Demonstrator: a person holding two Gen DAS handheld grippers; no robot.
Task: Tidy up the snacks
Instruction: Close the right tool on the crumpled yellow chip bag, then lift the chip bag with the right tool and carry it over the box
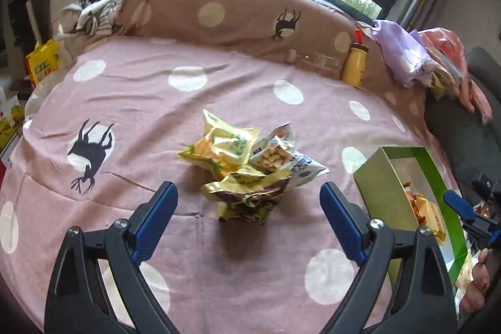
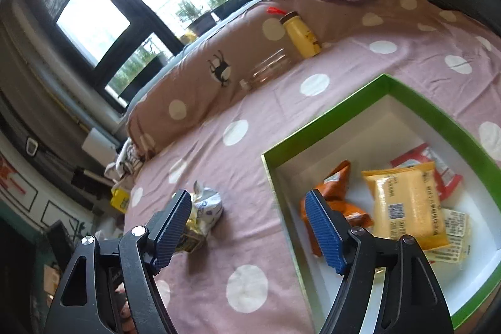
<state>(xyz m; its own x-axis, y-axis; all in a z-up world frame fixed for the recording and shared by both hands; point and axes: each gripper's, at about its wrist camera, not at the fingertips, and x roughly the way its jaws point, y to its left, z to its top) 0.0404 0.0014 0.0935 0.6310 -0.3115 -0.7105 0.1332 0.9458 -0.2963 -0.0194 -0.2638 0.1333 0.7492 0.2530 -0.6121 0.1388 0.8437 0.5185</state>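
A heap of snack packets [image 1: 247, 171] lies in the middle of the bed [image 1: 150, 102]. The left gripper [image 1: 249, 218] hangs before it, fingers wide apart and empty. The right gripper [image 2: 249, 227], fingers apart and empty, straddles the wall of the green box [image 2: 325, 121] near the bed's right edge, which holds several packets [image 2: 407, 202].

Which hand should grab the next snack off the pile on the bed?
Left, probably. The left gripper is open and faces the snack pile squarely, while the right gripper straddles the green box rim.
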